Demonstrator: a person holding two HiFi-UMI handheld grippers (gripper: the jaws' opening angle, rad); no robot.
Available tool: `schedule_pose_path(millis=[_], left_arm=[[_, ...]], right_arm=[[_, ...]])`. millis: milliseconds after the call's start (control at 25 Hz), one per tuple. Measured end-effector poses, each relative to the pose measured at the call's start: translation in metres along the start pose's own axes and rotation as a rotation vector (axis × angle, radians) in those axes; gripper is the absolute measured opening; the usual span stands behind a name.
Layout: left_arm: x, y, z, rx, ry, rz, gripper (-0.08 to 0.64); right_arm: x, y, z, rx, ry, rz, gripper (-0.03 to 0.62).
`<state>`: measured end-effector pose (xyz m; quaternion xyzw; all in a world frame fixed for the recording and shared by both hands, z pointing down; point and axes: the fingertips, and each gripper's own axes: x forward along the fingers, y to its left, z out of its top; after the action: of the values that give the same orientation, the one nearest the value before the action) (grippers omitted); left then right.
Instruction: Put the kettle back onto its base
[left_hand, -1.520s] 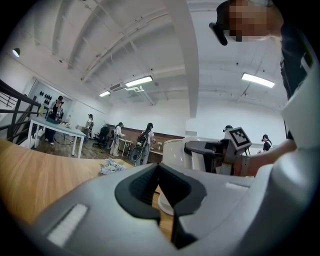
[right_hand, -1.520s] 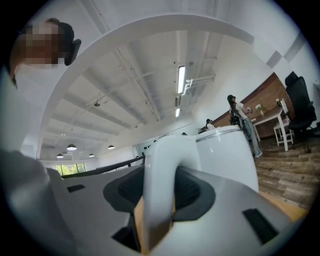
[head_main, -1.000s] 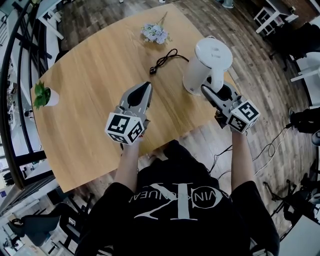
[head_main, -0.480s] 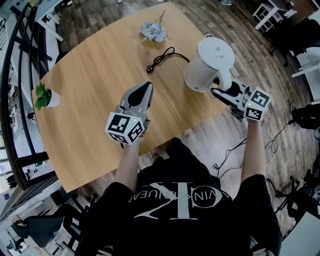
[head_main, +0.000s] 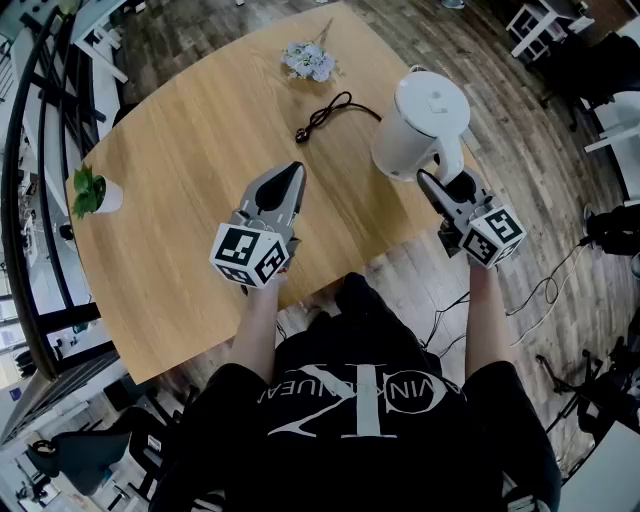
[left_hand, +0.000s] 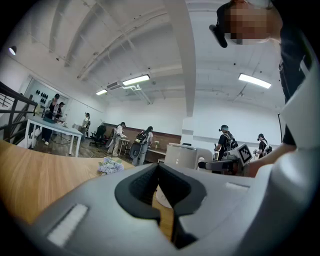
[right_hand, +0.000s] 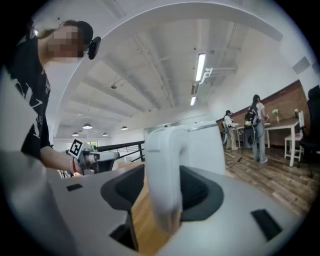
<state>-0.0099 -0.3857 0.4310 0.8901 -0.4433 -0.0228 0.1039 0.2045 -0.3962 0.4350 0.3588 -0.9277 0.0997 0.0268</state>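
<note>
One white plastic electric kettle (head_main: 425, 120) stands upright at the edge of the light wooden counter (head_main: 200, 150); whether its base lies beneath cannot be told. Its curved handle (right_hand: 165, 170) sits between the jaws of the right hand-held gripper (head_main: 428, 185), which have just been opening and show a gap on one side. One black cord (head_main: 330, 115) lies beside the kettle, one pale flower bunch (head_main: 308, 62) beyond. The left hand-held gripper (head_main: 290, 185), jaws together and empty, hovers farther off. One potted plant (head_main: 90, 192) is farthest away.
</note>
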Motion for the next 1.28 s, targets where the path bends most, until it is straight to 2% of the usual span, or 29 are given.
schedule_pose_path(millis=[120, 360, 480, 640, 720, 800, 880, 960, 1160, 1280], left_arm=[[0.000, -0.001, 0.001, -0.002, 0.000, -0.006, 0.012], [0.000, -0.005, -0.001, 0.004, 0.007, -0.026, 0.012], [-0.003, -0.006, -0.002, 0.007, 0.010, -0.031, 0.012], [-0.008, -0.009, -0.002, 0.017, 0.003, -0.038, 0.011], [-0.009, -0.010, 0.000, 0.023, -0.002, -0.045, 0.011], [-0.010, -0.014, 0.002, 0.026, -0.006, -0.054, 0.012], [-0.011, -0.018, 0.004, 0.031, -0.012, -0.066, 0.011], [-0.014, -0.024, 0.006, 0.040, -0.016, -0.077, 0.012], [-0.021, -0.035, 0.007, 0.071, -0.017, -0.097, 0.012], [-0.026, -0.039, 0.010, 0.081, -0.025, -0.103, 0.011]], right_arm=[[-0.002, -0.001, -0.003, 0.019, -0.023, -0.053, 0.223], [-0.013, -0.002, -0.006, 0.048, -0.033, -0.133, 0.264], [-0.019, 0.001, -0.007, 0.026, -0.020, -0.192, 0.281], [-0.033, 0.004, -0.008, -0.037, 0.010, -0.329, 0.281], [-0.039, 0.007, -0.008, -0.056, 0.021, -0.368, 0.281], [-0.046, 0.012, -0.004, -0.054, 0.008, -0.394, 0.260], [-0.054, 0.016, 0.002, -0.043, -0.015, -0.433, 0.191], [-0.060, 0.021, 0.005, -0.039, -0.025, -0.466, 0.163], [-0.069, 0.043, 0.015, -0.032, -0.064, -0.479, 0.067], [-0.069, 0.054, 0.020, -0.032, -0.083, -0.479, 0.064]])
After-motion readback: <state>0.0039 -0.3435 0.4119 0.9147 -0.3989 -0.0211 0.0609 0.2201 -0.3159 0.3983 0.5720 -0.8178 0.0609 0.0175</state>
